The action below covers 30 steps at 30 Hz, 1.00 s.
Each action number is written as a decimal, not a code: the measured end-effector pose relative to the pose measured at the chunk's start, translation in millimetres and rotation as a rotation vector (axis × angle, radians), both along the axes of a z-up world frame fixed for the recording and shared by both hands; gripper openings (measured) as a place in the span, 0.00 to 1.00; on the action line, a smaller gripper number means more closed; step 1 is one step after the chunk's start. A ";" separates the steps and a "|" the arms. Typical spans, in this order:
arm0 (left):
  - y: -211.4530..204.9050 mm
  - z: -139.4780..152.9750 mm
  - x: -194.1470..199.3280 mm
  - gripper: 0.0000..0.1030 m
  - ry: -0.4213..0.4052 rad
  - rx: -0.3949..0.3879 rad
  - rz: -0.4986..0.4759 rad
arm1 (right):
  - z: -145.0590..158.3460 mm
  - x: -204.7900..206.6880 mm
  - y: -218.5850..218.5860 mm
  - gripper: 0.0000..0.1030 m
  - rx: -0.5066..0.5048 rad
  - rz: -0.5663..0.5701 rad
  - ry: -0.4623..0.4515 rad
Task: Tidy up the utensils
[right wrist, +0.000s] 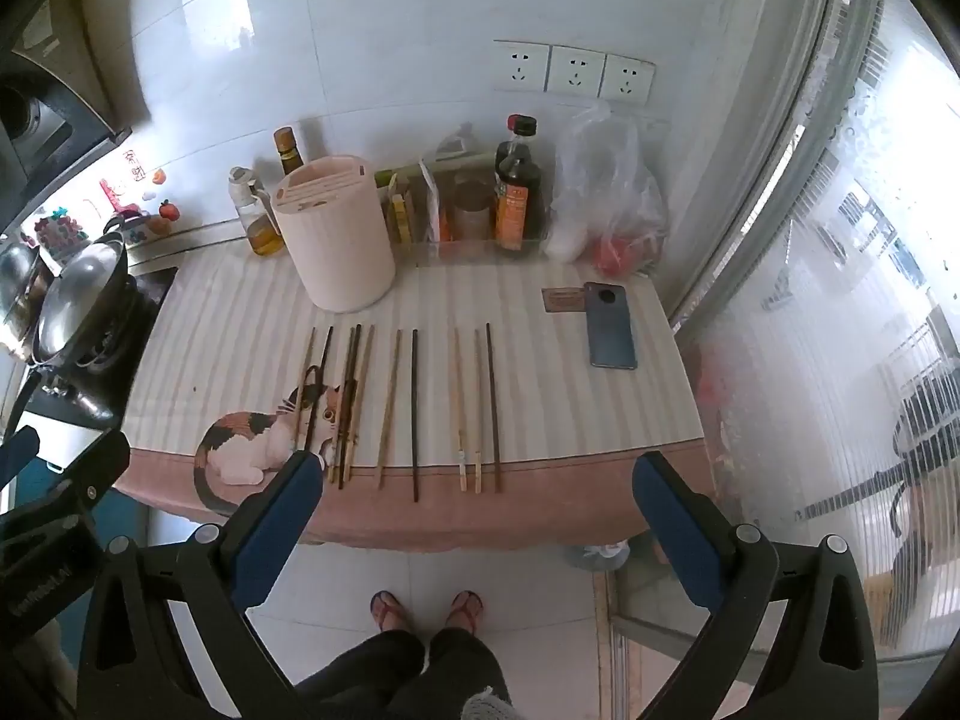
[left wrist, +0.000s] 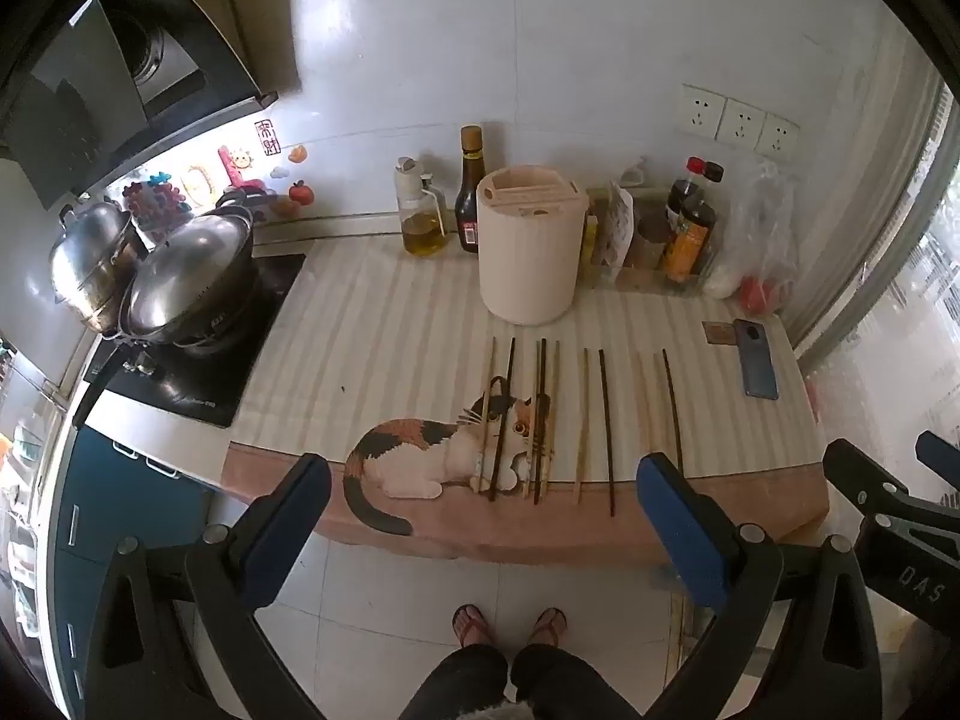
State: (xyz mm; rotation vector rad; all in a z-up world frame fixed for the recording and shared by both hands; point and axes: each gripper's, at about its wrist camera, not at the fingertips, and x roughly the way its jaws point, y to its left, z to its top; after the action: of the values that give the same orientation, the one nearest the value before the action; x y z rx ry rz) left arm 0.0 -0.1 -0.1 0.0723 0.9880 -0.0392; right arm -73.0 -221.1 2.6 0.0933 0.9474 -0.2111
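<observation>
- Left wrist view: left gripper spread wide and holding nothing, poised above the floor just short of the near edge of the striped cat-print mat.
- Ahead of its fingers, between the two blue pads: chopsticks laid in a row, light and dark mixed, pointing away toward the beige utensil holder.
- Farther back against the tiled wall: oil bottle and sauce bottles; ahead and to the left, steel pots on the stove; ahead and to the right, a phone.
- Right wrist view: right gripper likewise released and empty, also short of the mat edge.
- Directly ahead between its fingers: the same chopsticks lying flat; utensil holder beyond and to the left, upright.
- Ahead right: phone beside a small card; plastic bag behind.
</observation>
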 end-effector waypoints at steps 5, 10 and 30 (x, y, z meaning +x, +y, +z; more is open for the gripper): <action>-1.6 1.4 -2.3 1.00 0.000 -0.007 -0.001 | -2.0 -1.2 1.1 1.00 -0.004 -0.006 -0.003; -2.9 -1.6 -8.7 1.00 0.014 -0.016 -0.001 | 3.1 -2.6 0.3 1.00 -0.010 -0.008 -0.004; -8.4 4.4 -14.8 1.00 0.010 -0.020 -0.009 | 9.3 -18.5 6.7 1.00 -0.021 0.001 -0.027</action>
State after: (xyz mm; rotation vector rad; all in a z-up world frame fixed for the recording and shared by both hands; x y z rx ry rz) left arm -14.8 -8.5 4.3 0.0586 0.9972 -0.0577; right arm -91.4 -214.5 11.9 0.0764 0.9186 -0.2177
